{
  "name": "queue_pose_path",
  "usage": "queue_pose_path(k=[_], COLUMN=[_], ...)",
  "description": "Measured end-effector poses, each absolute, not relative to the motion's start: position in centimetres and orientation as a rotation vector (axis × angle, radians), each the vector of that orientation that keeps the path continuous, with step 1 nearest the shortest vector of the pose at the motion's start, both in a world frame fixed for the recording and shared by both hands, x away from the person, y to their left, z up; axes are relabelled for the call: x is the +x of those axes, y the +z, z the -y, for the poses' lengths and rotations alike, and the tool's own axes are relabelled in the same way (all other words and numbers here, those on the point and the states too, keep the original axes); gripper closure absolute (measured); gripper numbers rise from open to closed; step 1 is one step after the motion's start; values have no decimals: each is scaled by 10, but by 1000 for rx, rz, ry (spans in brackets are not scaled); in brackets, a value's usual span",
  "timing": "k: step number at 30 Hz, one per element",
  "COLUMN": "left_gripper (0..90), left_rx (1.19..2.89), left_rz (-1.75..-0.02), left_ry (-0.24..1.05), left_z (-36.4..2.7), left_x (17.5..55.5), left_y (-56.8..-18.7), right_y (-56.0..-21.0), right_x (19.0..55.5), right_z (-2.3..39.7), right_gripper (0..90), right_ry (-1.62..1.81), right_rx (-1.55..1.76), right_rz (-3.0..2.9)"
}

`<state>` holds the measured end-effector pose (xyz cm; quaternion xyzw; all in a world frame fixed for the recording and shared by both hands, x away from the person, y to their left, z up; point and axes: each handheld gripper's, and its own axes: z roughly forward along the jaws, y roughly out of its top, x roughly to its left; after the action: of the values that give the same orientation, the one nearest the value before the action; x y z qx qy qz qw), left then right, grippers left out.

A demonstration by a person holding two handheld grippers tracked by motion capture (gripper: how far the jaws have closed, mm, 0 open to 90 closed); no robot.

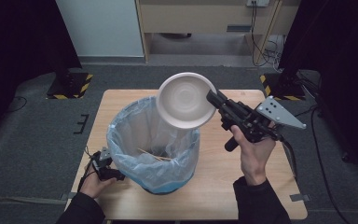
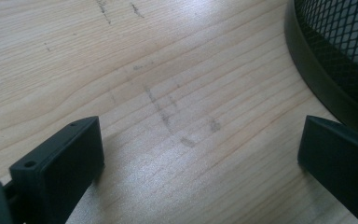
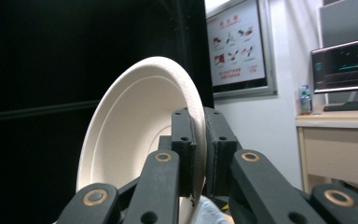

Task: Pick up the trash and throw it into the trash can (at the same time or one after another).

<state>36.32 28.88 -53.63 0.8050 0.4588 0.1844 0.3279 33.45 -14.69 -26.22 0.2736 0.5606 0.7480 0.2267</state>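
The plate is hanging tilted just above center of the high view, over the far rim of the bin, its hollow side facing the camera. The right claw is pinching its rim from the right; in the right gripper view the plate is standing on edge with the right claw pressed onto that rim. The bin, lined with a pale blue bag, is sitting on the wooden counter, with thin sticks lying inside. At the lower left, the left claw is resting beside the bin's base; in the left gripper view the left claw is spread wide over bare counter.
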Motion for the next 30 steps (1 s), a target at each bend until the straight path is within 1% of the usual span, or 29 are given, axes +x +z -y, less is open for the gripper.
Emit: queue_pose_path(k=[8,13,15,17,21,22,23,24,27,30], left_gripper=[0,0,0,0,0,0,0,0,0,0], left_rx=[2107,2108,2108,2107,2107,2107,2107,2107,2107,2107], left_rz=[-1201,-1201,-1201,-1202,-1202,-1202,-1202,-1201,-1201,-1201], left_ry=[483,483,483,482,483,483,483,483,483,483], left_z=[-289,-289,-289,-289,-289,-289,-289,-289,-289,-289], left_x=[363,363,363,363,363,363,363,363,363,363], left_y=[-536,-536,-536,-536,-536,-536,-536,-536,-536,-536], right_y=[-269,-280,-285,-290,-292,-292,-295,-304,-324,-359], right_x=[340,346,349,353,357,357,358,362,367,374], right_z=[119,103,99,99,116,116,125,144,167,194], right_gripper=[844,833,750,638,425,425,379,310,267,257], right_ry=[2033,1985,1977,1972,1939,1939,1920,1840,1750,1663], right_rx=[732,716,718,726,768,768,806,876,962,1091], right_rz=[-1637,-1753,-1805,-1826,-1767,-1767,-1750,-1708,-1700,-1725])
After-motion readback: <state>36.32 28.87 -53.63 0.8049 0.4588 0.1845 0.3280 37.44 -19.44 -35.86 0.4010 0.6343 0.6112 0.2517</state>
